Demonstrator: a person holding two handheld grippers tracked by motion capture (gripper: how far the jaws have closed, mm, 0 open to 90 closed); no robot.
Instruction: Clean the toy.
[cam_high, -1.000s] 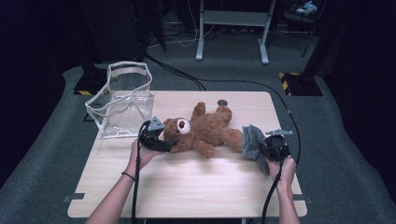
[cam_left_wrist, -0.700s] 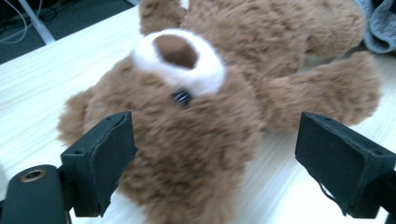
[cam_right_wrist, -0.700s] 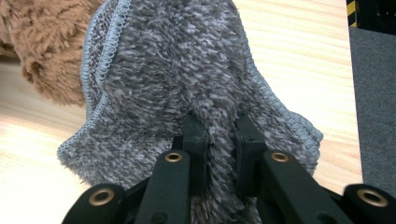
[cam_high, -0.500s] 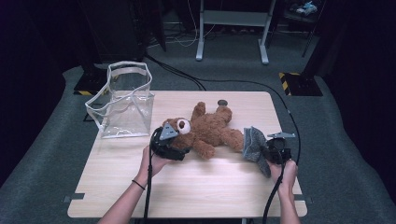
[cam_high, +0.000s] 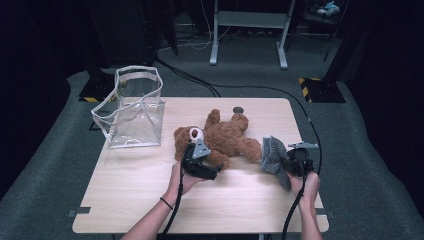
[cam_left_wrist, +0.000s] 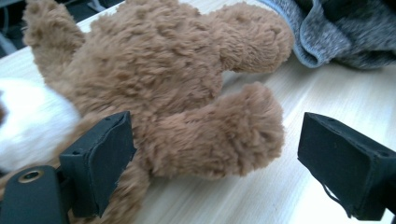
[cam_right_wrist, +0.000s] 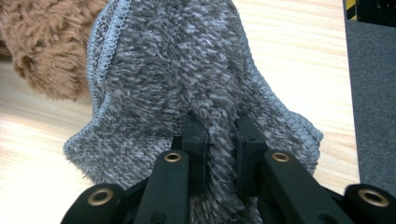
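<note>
A brown teddy bear (cam_high: 225, 137) lies on its back in the middle of the wooden table (cam_high: 140, 200), head to the left. My left gripper (cam_high: 212, 171) is at the bear's near side. In the left gripper view (cam_left_wrist: 215, 140) it stands open, its jaws wide on either side of one furry limb (cam_left_wrist: 219, 135) without pressing it. A grey fluffy cloth (cam_high: 272, 155) lies just right of the bear's leg. My right gripper (cam_high: 287, 162) is shut on that cloth (cam_right_wrist: 177, 70), with a fold pinched between its pads (cam_right_wrist: 219, 135).
A clear plastic bag (cam_high: 132, 117) with white trim stands upright at the table's back left. A small dark round thing (cam_high: 238, 110) lies near the far edge behind the bear. Black cables trail from both grippers over the near and right edges.
My left gripper has moved to the right along the bear, from beside its head to its limb. The right gripper and the cloth have stayed put.
</note>
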